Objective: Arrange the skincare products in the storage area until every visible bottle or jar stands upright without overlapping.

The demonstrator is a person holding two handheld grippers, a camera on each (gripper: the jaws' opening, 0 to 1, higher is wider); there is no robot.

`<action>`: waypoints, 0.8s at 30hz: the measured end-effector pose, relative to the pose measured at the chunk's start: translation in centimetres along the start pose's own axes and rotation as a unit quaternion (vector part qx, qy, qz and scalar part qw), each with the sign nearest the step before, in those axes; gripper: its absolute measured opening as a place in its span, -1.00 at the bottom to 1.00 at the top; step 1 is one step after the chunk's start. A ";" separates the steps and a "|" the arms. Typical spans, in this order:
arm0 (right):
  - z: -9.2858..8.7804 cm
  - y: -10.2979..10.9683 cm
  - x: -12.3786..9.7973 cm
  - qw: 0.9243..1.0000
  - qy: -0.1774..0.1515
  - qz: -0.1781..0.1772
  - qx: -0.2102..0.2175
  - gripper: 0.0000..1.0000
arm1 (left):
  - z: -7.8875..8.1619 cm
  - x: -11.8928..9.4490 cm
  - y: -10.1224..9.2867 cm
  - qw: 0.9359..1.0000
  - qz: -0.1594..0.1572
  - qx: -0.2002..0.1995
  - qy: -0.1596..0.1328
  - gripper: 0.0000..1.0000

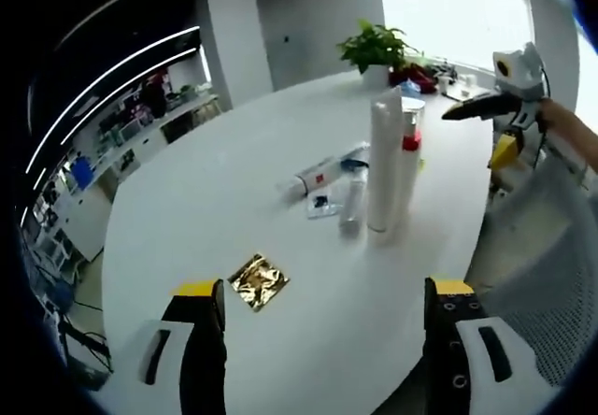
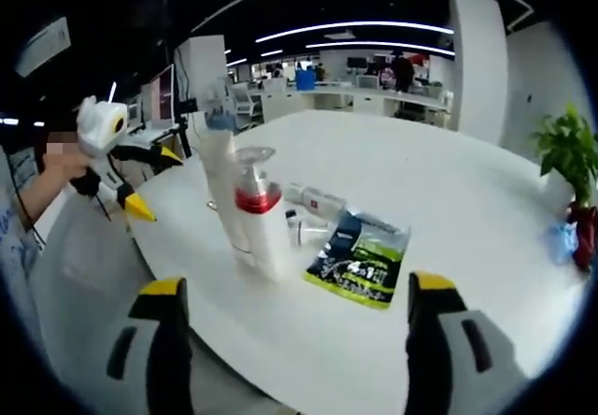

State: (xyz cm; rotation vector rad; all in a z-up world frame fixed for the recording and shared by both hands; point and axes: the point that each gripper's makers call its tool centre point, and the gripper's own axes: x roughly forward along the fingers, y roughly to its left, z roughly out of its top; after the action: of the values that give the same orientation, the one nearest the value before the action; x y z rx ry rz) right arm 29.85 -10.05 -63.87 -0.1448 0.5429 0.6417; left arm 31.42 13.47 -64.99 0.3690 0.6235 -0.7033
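Both tongs were spread wide and empty, which fits a survey of the table before any grasp. In the left gripper view, the left gripper (image 1: 324,340) rose from six o'clock with its yellow-tipped black jaws well apart over bare white table (image 1: 187,209), nothing between them; a crumpled gold foil wrapper (image 1: 259,280) lay just beyond the left jaw, at about eleven o'clock from it. Farther out, toward one o'clock, the products stood bunched: a tall white bottle (image 1: 383,163) upright, a red-collared bottle (image 1: 409,167) close behind it, and a small clear bottle (image 1: 351,205) just beside its base, while a white tube (image 1: 316,176) lay flat on its side to their left. In the right gripper view, the right gripper (image 2: 297,340) likewise stood parted at six o'clock, with the same cluster ahead at eleven o'clock and a dark green sachet (image 2: 360,261) flat on the table at twelve. The bunching likely explains the hold-off: the upright bottles overlapped from either side, and the tube and a small vial beside it seemed the pieces left to stand up. The left gripper (image 2: 117,167) appeared at nine o'clock in that view, held level in a hand at the table edge; the right gripper (image 1: 505,107) showed at two o'clock in the left gripper view, raised above the table. A potted plant (image 1: 376,49) sat at the far edge.
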 end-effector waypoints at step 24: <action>1.6 -5.3 6.2 0.987 0.082 0.028 -0.135 0.36 | 0.2 1.3 1.0 0.999 -0.027 -0.017 -0.014 0.32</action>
State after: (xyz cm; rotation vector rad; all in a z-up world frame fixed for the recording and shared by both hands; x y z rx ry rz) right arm 37.91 -10.50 -65.94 -0.4409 0.6182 0.7612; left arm 32.94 13.43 -65.56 0.3113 0.6208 -0.7472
